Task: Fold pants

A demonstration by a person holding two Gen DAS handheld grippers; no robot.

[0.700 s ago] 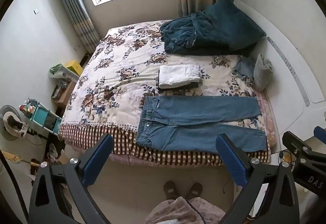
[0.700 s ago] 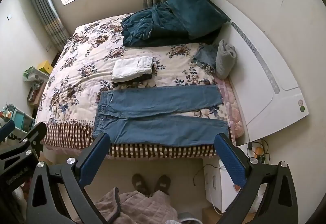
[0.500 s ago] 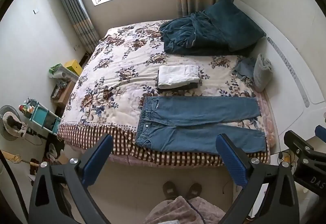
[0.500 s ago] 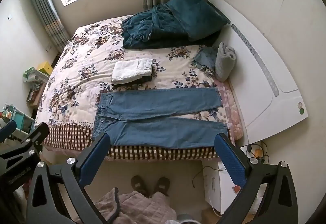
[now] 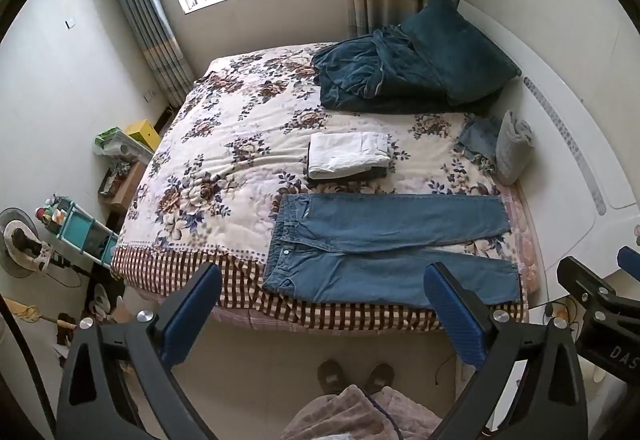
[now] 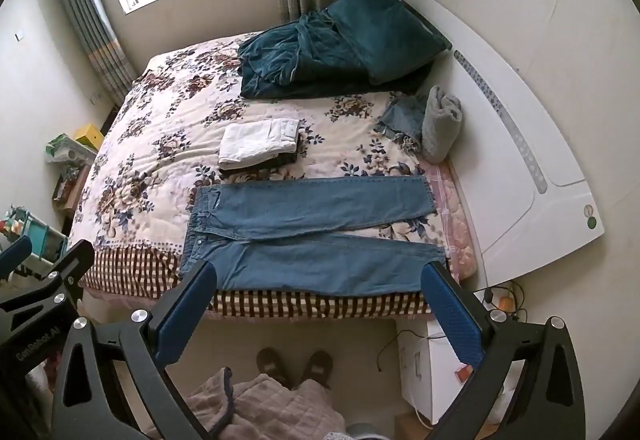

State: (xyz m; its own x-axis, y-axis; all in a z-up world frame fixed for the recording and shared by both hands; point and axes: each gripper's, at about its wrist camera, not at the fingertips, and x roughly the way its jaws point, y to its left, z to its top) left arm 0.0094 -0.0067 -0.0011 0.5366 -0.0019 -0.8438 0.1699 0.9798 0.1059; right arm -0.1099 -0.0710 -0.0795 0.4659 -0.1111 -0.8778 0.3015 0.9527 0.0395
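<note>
Blue jeans [image 5: 384,244] lie flat near the bed's front edge, waistband to the left, both legs spread to the right; they also show in the right wrist view [image 6: 308,232]. My left gripper [image 5: 324,304] is open and empty, held high over the floor in front of the bed. My right gripper [image 6: 320,300] is also open and empty, well above and in front of the jeans. Neither touches the cloth.
A floral quilt [image 5: 224,144] covers the bed. Folded white and dark clothes [image 5: 348,154] lie behind the jeans. A teal blanket and pillow [image 5: 408,68] sit at the back, a grey roll [image 5: 514,146] by the white headboard [image 6: 520,144]. Shelves and clutter [image 5: 80,228] stand at the left.
Both grippers have shifted slightly; the bed and jeans sit a little lower and nearer in both views. The jeans have not moved.
</note>
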